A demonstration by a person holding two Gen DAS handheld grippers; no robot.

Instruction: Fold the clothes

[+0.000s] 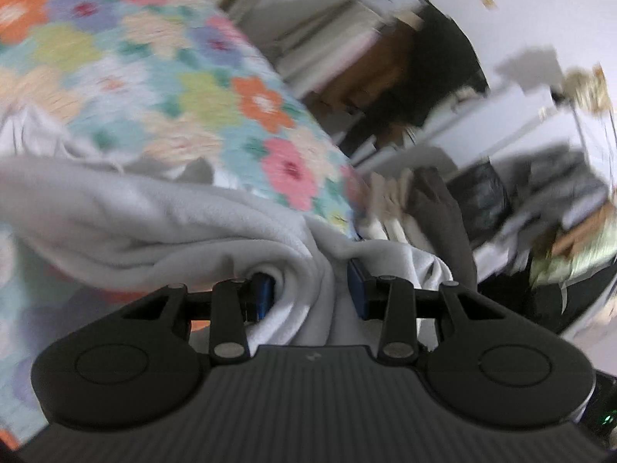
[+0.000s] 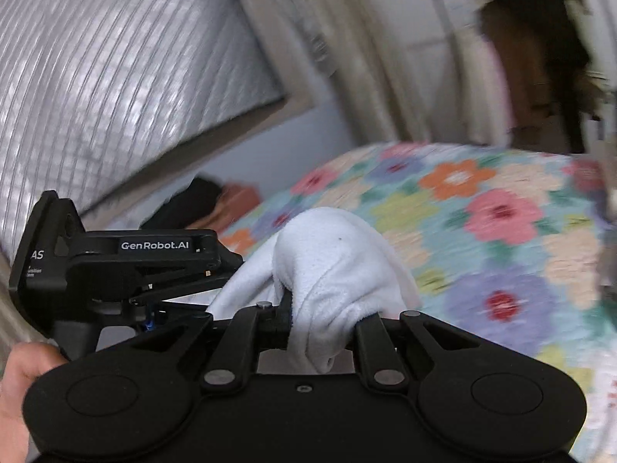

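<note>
The left tool (image 1: 312,285) pinches a thick bunch of white fleece garment (image 1: 162,223) between its blue pads; the right tool (image 2: 320,312) clamps another bunched part of it, the cloth lifted above the floral bedspread (image 2: 482,223)

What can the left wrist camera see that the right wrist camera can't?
Only the left wrist view shows cluttered shelves and a long stretch of the white fleece garment trailing off to the side. Only the right wrist view shows the window blind, the other handheld gripper and a hand below it. Both show the flowered bedspread and white fleece bunched between that camera's own fingers: left gripper, right gripper.
</note>
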